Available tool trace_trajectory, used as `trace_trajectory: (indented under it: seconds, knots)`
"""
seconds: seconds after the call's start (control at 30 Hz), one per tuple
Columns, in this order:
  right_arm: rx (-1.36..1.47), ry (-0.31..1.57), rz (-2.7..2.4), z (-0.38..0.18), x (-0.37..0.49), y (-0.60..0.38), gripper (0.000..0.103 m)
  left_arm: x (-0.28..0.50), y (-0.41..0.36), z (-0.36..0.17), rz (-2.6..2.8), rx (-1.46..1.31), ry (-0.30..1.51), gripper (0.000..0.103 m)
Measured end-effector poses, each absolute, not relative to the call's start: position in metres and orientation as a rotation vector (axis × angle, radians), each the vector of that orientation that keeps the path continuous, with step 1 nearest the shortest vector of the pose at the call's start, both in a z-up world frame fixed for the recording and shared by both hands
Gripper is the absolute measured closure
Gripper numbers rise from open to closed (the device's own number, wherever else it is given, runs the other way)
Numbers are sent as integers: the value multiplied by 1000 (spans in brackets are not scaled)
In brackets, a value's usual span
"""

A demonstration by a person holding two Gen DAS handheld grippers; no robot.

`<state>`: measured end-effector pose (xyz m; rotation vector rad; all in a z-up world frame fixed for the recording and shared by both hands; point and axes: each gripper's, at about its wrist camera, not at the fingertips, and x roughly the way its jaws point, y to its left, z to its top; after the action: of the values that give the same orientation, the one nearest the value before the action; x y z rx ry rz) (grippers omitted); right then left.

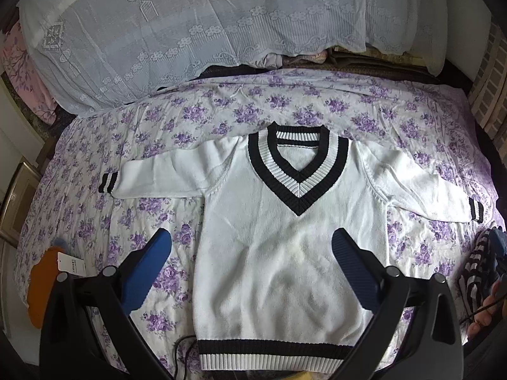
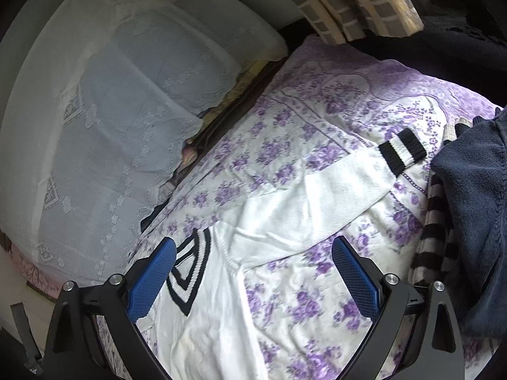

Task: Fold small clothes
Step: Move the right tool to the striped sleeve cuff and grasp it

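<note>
A small white knit sweater (image 1: 285,237) with a black-and-white V-neck and striped hem lies flat, front up, on the purple floral bedsheet (image 1: 95,215), both sleeves spread out sideways. My left gripper (image 1: 252,237) hovers open above its lower body, blue pads wide apart and holding nothing. In the right wrist view the same sweater (image 2: 221,300) shows its right sleeve (image 2: 317,196) stretching toward a striped cuff (image 2: 401,152). My right gripper (image 2: 253,247) is open over the armpit area, empty.
A lace-covered pile of bedding (image 1: 190,25) lines the far side. An orange garment with a tag (image 1: 41,285) lies at the left. A striped cloth (image 2: 434,237) and a dark navy garment (image 2: 475,205) sit at the right, near a hand (image 1: 488,310).
</note>
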<state>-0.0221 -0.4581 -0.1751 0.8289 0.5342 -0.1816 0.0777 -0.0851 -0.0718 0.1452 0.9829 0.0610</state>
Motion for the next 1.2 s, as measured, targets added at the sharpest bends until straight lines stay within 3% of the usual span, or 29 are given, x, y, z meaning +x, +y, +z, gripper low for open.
trace_trajectory:
  seconds: [0.43, 0.53, 0.6, 1.2]
  knots:
    - [886, 552, -380, -234, 6, -518, 22, 109, -103, -114, 87, 254, 1060, 4]
    - [875, 575, -444, -246, 14, -526, 32, 118, -110, -125, 78, 272, 1081, 4]
    - [880, 588, -496, -256, 19, -534, 45, 121, -113, -133, 76, 289, 1099, 4]
    - [830, 577, -744, -283, 44, -565, 54, 139, -85, -166, 147, 293, 1181, 4]
